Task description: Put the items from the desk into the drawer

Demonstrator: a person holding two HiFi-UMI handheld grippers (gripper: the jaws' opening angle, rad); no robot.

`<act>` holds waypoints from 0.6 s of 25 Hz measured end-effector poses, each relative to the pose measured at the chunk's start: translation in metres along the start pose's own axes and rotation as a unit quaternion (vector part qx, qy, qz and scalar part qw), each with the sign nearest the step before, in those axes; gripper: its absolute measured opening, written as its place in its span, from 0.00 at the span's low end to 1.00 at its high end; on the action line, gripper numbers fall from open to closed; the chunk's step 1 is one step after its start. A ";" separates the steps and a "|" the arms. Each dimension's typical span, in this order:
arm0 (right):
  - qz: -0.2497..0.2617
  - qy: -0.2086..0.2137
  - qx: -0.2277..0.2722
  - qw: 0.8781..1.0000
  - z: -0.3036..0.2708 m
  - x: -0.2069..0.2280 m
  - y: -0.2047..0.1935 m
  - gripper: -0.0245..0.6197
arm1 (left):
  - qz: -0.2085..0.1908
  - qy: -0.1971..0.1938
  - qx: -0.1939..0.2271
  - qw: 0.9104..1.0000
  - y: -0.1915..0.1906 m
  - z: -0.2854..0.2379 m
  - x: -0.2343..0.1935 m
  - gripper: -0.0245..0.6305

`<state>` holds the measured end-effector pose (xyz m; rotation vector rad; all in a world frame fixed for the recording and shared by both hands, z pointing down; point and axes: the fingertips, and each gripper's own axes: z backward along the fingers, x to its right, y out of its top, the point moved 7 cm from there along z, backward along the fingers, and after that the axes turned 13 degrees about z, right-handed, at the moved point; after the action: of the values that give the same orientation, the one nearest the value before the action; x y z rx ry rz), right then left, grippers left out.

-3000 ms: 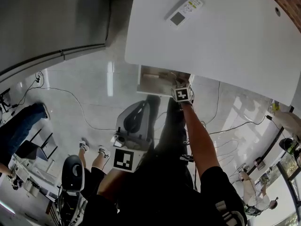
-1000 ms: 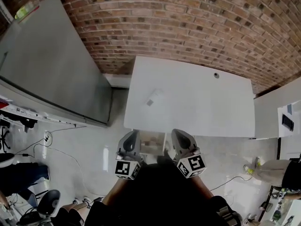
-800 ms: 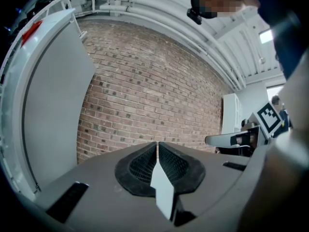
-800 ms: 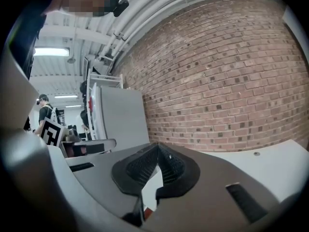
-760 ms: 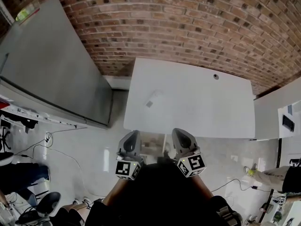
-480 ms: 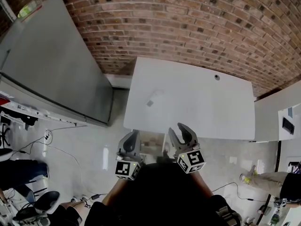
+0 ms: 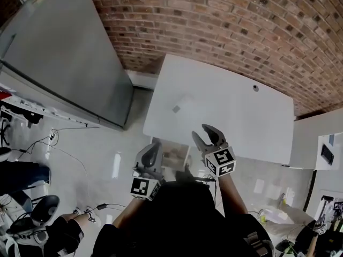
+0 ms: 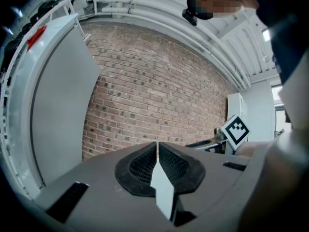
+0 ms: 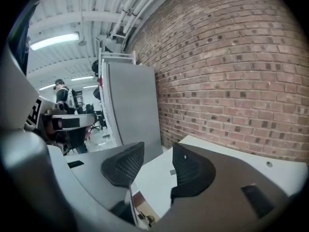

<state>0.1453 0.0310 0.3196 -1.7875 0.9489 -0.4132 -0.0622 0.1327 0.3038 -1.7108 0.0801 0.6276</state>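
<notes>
1. At far left stands a tall grey panel [image 7: 64, 63], off the desk's left edge, with the brick wall [image 7: 225, 20] behind it
2. My left gripper [image 7: 155, 146] hovers in front of the desk's near edge, close to the near-left corner; its fingers [image 8: 145, 166] are pressed together with nothing between them
3. The drawer [image 7: 174, 154] stands pulled out under the near edge, between my two grippers; I cannot make out what lies inside
4. The small grey item [image 7: 176, 109] lies flat on the white desk [image 7: 241, 111], towards the left edge and well apart from both grippers
5. My right gripper [image 7: 205, 134] sits over the near edge, just right of the drawer, tilted down at the desk; its fingers [image 9: 126, 166] are spread and have just been opening, with nothing between them, only the desk and the grey item showing through the gap
</notes>
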 end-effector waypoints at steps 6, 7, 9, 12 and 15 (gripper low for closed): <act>0.041 0.082 -0.044 0.995 -0.042 0.009 -0.024 0.32 | 0.007 0.022 -0.002 1.000 0.001 -0.004 -0.003 0.06; 0.046 0.095 -0.051 0.993 -0.050 0.011 -0.030 0.33 | 0.007 0.023 0.000 1.000 0.001 -0.005 -0.004 0.06; 0.059 0.120 -0.065 0.989 -0.064 0.013 -0.039 0.34 | 0.008 0.022 0.006 1.000 0.002 -0.008 -0.004 0.06; 0.100 0.154 -0.087 0.979 -0.083 0.016 -0.053 0.35 | 0.012 0.025 0.012 1.000 0.000 -0.012 -0.004 0.06; 0.140 0.190 -0.110 0.966 -0.101 0.019 -0.066 0.35 | 0.014 0.031 0.002 0.999 -0.003 -0.018 -0.005 0.06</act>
<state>0.1180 -0.0358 0.4183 -1.7663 1.5477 -0.4955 -0.0590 0.1150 0.3107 -1.7273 0.1501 0.5941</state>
